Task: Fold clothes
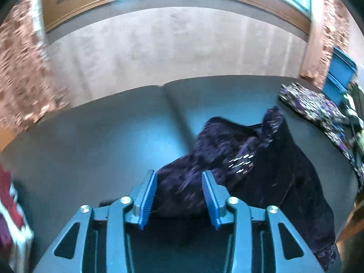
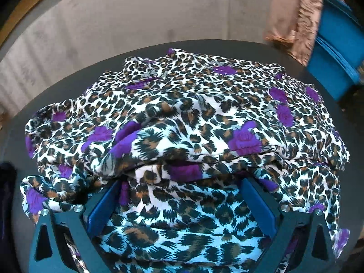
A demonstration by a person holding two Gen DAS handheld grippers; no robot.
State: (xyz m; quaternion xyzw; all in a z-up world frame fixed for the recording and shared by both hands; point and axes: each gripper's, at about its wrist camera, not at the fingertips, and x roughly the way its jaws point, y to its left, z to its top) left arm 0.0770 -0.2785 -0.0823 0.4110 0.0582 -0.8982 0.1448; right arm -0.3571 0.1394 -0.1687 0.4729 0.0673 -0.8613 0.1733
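Your left gripper (image 1: 179,177) has its blue pads spread apart with nothing pinched, hanging right over the near edge of a dark purple garment (image 1: 254,166) that's heaped in a crumpled pile on the dark table (image 1: 91,141), right of the seam that runs across the tabletop. That pile only really shows from the left camera; it's got a small patch of shiny silver marks on it, but they're too smeared to say if it's sequins or print, and I can't read any writing or label anywhere in either shot. From that same camera the leopard-print garment (image 1: 318,107) is just a strip near the table's far right edge, well apart from the purple one. Switch to the right camera and that leopard-print garment (image 2: 182,118) fills the view: stacked in folded layers, spotted with purple roses, sitting on the table. Your right gripper (image 2: 182,201) is wide open too, fingers straddling the near folded edge of it, with fabric between the pads but not squeezed. A blue bin (image 2: 336,45) stands past the table's far right corner, next to a patterned curtain (image 2: 304,22).
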